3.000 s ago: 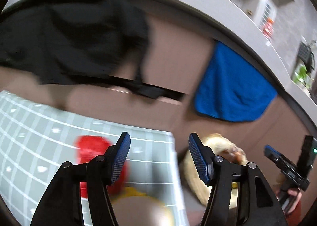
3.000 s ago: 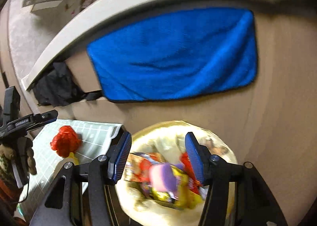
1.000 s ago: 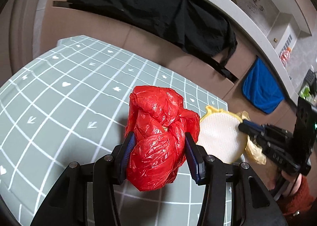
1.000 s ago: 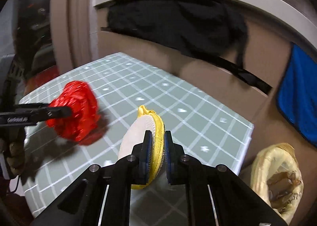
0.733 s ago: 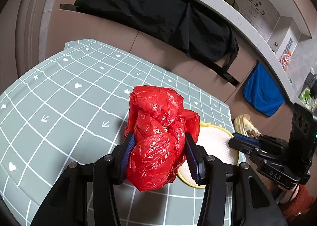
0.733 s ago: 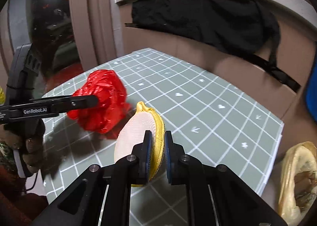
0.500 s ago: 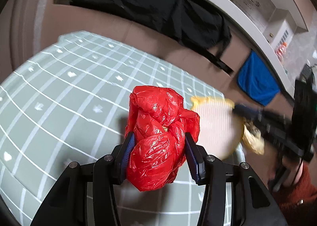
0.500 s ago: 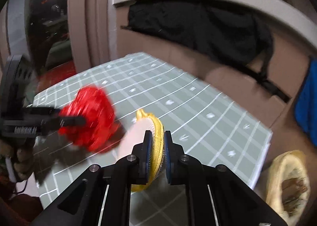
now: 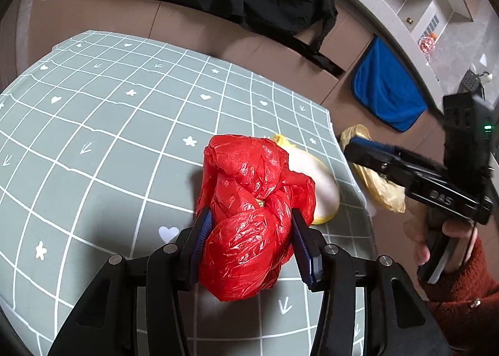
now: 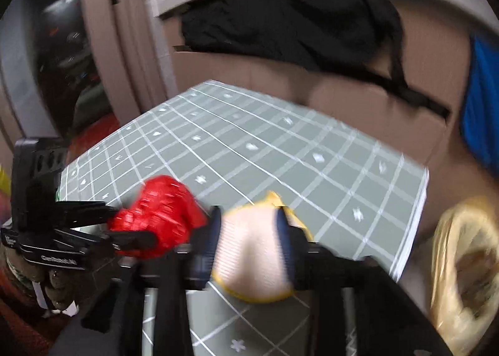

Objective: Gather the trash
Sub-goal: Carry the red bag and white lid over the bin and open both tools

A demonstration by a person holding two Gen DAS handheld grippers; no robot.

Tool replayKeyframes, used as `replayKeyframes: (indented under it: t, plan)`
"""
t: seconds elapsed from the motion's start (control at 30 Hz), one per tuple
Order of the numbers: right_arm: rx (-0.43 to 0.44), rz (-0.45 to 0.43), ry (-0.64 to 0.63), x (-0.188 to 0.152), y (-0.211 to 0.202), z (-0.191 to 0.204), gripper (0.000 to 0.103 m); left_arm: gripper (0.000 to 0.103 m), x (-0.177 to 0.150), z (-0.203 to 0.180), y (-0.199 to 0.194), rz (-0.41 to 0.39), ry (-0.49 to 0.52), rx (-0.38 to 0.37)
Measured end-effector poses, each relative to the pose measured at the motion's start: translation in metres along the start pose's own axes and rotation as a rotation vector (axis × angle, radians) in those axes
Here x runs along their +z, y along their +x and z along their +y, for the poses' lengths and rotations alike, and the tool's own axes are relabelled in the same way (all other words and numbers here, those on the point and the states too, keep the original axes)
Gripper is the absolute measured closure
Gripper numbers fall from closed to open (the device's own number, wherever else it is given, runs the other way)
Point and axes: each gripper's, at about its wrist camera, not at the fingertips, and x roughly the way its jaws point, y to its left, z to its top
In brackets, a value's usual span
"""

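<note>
Red bag clamped on the left, yellow-rimmed pad loose under the right.

Left wrist view: the left gripper point(image 9: 251, 242) pinches the crumpled red plastic bag point(image 9: 252, 212) between both blue pads, over the near part of the grid-patterned mat point(image 9: 93, 125). Open mat stretches away left and to the far edge. Just behind the bag lies the white pad with yellow rim point(image 9: 318, 190), near the mat's right edge; past that edge stands the yellow trash bag point(image 9: 379, 187), mouth open. Right wrist view — blurred: the right gripper point(image 10: 249, 250) has just been opening, its fingers now spread with the pad point(image 10: 249, 250) between them, seemingly unpressed. The trash bag point(image 10: 461, 271) sits beyond the mat's edge point(image 10: 411, 225).
</note>
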Motion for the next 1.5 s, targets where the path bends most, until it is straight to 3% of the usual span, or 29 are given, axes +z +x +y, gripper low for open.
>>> replayKeyframes:
  t: [0.23, 0.37, 0.5, 0.6, 0.7, 0.87, 0.93, 1.07, 1.3, 1.5]
  plan:
    - [0.036, 0.068, 0.252, -0.027, 0.030, -0.052, 0.065, 0.054, 0.005, -0.014, 0.012, 0.025, 0.056, 0.012]
    - [0.131, 0.086, 0.360, -0.037, 0.044, -0.064, 0.064, 0.054, 0.006, -0.021, 0.019, 0.040, 0.081, 0.021]
    - [0.209, 0.005, 0.343, -0.031, 0.030, -0.055, 0.063, 0.054, 0.005, -0.019, 0.023, 0.052, 0.083, 0.032]
    - [0.326, -0.065, 0.315, -0.023, 0.014, -0.046, 0.065, 0.054, 0.007, -0.015, 0.025, 0.058, 0.065, 0.024]
    - [0.408, -0.064, 0.284, -0.015, 0.013, -0.036, 0.070, 0.054, 0.007, -0.015, 0.025, 0.058, 0.059, 0.023]
    - [0.294, 0.022, 0.268, -0.011, 0.039, -0.029, 0.076, 0.054, 0.007, -0.015, 0.024, 0.056, 0.043, 0.025]
    - [0.293, 0.012, 0.290, -0.010, 0.038, -0.039, 0.088, 0.054, 0.010, -0.015, 0.022, 0.052, 0.032, 0.025]
    - [0.244, -0.056, 0.225, -0.001, 0.009, -0.042, 0.088, 0.054, 0.023, -0.029, 0.018, 0.017, 0.074, 0.046]
    - [0.071, -0.240, 0.059, 0.025, -0.072, -0.054, 0.089, 0.054, 0.075, -0.112, -0.005, -0.213, 0.232, 0.140]
    - [-0.083, -0.376, 0.005, 0.028, -0.143, -0.086, 0.089, 0.054, 0.109, -0.188, -0.004, -0.372, 0.328, 0.118]
